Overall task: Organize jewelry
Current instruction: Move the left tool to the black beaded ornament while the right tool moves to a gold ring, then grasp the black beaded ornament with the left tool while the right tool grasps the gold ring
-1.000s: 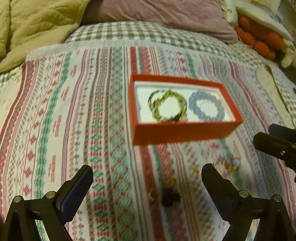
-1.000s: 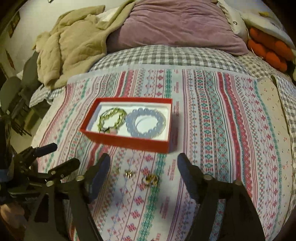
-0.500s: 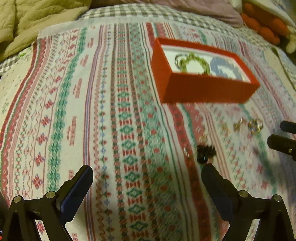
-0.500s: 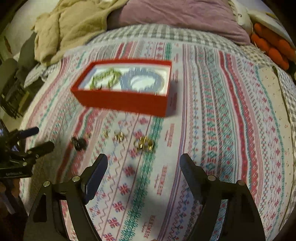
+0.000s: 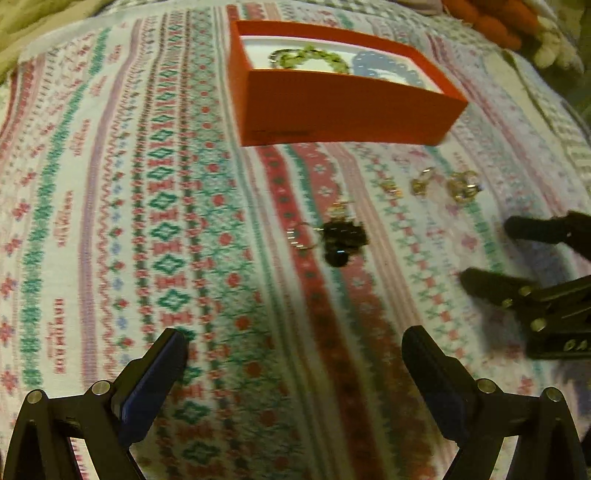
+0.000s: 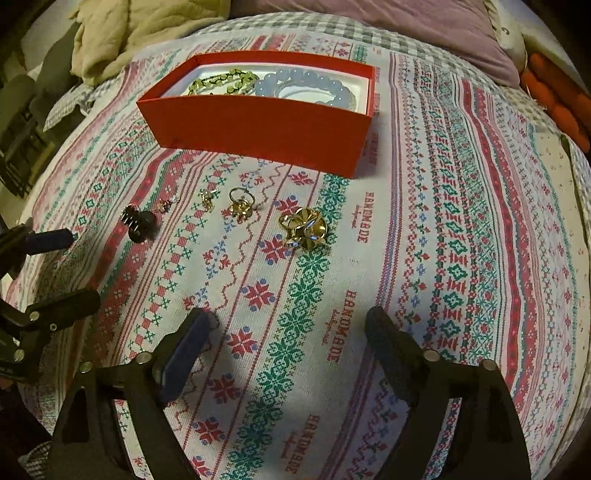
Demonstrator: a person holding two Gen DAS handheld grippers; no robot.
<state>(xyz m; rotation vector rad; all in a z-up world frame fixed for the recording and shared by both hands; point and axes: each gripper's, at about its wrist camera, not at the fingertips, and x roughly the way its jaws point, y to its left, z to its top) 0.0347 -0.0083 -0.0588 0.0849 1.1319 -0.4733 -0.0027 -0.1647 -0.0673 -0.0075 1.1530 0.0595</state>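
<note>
A red box [image 5: 343, 107] [image 6: 258, 125] on the patterned bedspread holds a green bead bracelet [image 6: 221, 80] and a blue bead bracelet [image 6: 306, 85]. In front of it lie loose pieces in a row: a large gold ring [image 6: 303, 229] [image 5: 463, 184], a smaller gold ring [image 6: 242, 205] [image 5: 421, 182], a small gold earring [image 6: 207, 199] [image 5: 391, 188], and a black piece [image 6: 138, 221] [image 5: 341, 240] with a thin hoop [image 5: 301, 236]. My left gripper [image 5: 293, 350] is open and empty, low, short of the black piece. My right gripper [image 6: 288, 325] is open and empty, short of the large gold ring.
A purple pillow [image 6: 388, 26] and a beige blanket [image 6: 140, 26] lie at the bed's head. An orange plush [image 6: 557, 103] sits at the right. Dark furniture [image 6: 18, 122] stands off the bed's left edge.
Both grippers have moved lower and closer to the loose jewelry. The box now sits higher and larger in both views. Both grippers stay open.
</note>
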